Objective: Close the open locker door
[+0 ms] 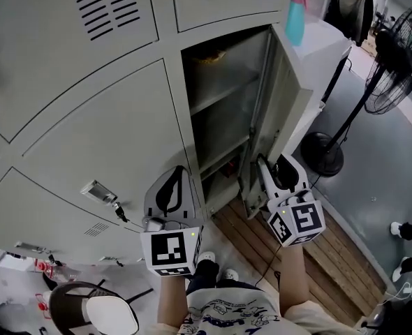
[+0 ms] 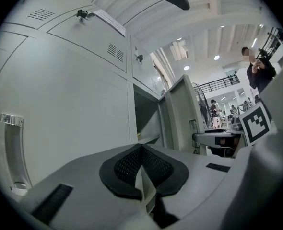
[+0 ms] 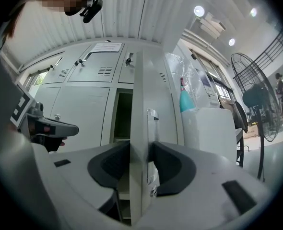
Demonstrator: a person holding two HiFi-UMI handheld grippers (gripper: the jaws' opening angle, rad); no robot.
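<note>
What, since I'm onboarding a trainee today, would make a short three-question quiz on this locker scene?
1. True or false: the left gripper is shut and empty.
2. The right gripper is shut on: A a cup; B the locker door; C a cable.
3. Name the black appliance on a stand at the head view's right.
Key: 1 true; 2 B; 3 fan.

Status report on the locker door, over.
Left gripper shut, empty. Right gripper clamped on locker door edge. Door open wide. Nothing seen blocking its swing.
</note>
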